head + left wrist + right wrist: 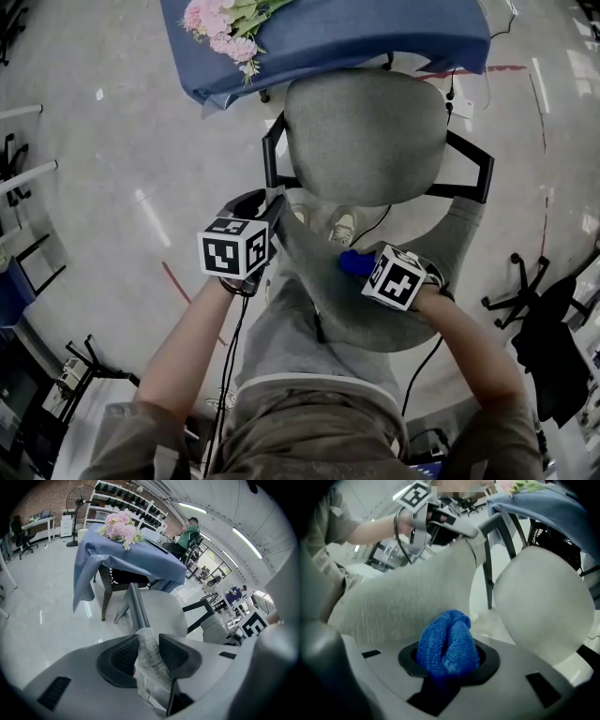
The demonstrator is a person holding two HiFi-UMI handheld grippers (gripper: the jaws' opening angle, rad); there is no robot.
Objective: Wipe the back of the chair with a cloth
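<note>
Item one, my right gripper: jaws clenched on a bunched blue cloth, which bulges up out of the pads. The cloth sits close against the inner face of the grey chair back, near the middle of its curve; I cannot confirm actual contact. Item two, my left gripper: jaws clamped on the fabric edge of the same chair back at its left end. Item three, grey chair seat, beyond the back, flanked by black armrests. Item four, table under a blue cover, just past the seat, its drape overhanging. Item five, pink flowers lying on that cover at its left corner.
</note>
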